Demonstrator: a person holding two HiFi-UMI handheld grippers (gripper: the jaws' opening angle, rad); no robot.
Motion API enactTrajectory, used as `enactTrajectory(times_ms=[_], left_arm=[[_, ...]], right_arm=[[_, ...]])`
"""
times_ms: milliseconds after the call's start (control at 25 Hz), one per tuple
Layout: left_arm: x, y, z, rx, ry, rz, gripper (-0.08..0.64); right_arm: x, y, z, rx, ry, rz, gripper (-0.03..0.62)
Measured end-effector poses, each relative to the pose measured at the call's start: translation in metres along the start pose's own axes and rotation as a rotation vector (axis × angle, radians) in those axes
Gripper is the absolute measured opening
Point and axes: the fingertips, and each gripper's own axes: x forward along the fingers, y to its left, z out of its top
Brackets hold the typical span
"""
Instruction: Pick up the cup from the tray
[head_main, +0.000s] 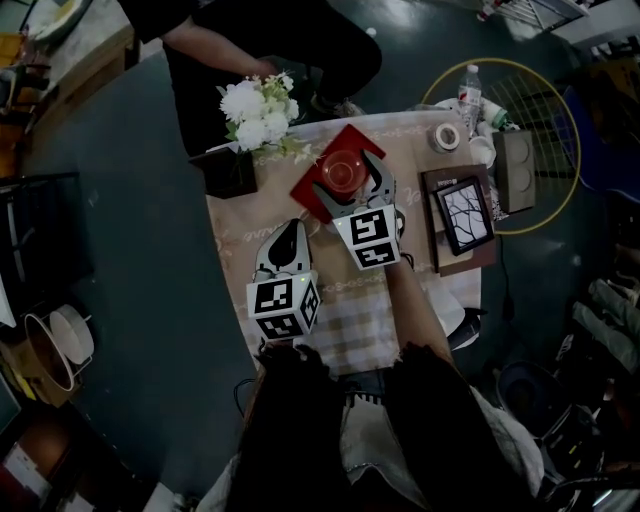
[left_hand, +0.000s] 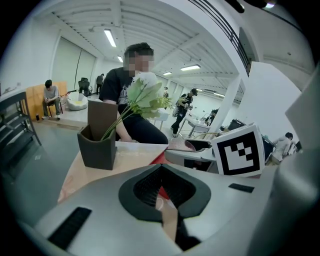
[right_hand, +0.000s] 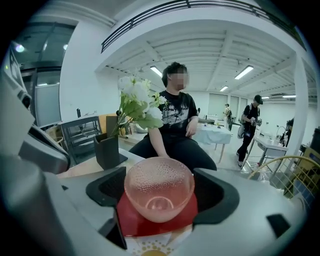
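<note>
A pink, dimpled glass cup (head_main: 343, 170) (right_hand: 159, 187) stands on a red tray (head_main: 312, 190) (right_hand: 131, 221) at the far side of the table. My right gripper (head_main: 347, 180) (right_hand: 160, 181) reaches over the tray with its jaws spread wide on either side of the cup. The cup fills nearly all the room between the dark pads (right_hand: 107, 187) and still rests on the tray. My left gripper (head_main: 289, 228) (left_hand: 161, 167) hovers over the tablecloth to the left and nearer me, short of the tray. Its jaws meet at the tips and hold nothing.
A dark vase (head_main: 230, 168) (left_hand: 97, 147) with white flowers (head_main: 260, 105) stands left of the tray. A framed picture (head_main: 462, 215), a tape roll (head_main: 446, 136) and a bottle (head_main: 468, 90) lie to the right. A person (right_hand: 175, 125) sits across the table.
</note>
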Motion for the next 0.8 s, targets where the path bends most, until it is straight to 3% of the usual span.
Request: enactTrajectory(times_ms=[80, 320, 560, 800], left_arm=[[0.001, 0.002, -0.002, -0.001, 0.003, 0.003, 0.006], [-0.002, 0.004, -0.001, 0.004, 0.002, 0.004, 0.006], [-0.013, 0.001, 0.004, 0.013, -0.013, 0.000, 0.006], [-0.029, -0.009, 0.007, 0.025, -0.042, -0.033, 0.006]], right_arm=[[0.001, -0.001, -0.001, 0.002, 0.005, -0.002, 0.396], [-0.003, 0.003, 0.003, 0.020, 0.011, 0.011, 0.393], [-0.028, 0.015, 0.016, -0.028, -0.012, 0.021, 0.393], [-0.059, 0.026, 0.006, -0.011, 0.001, 0.000, 0.393]])
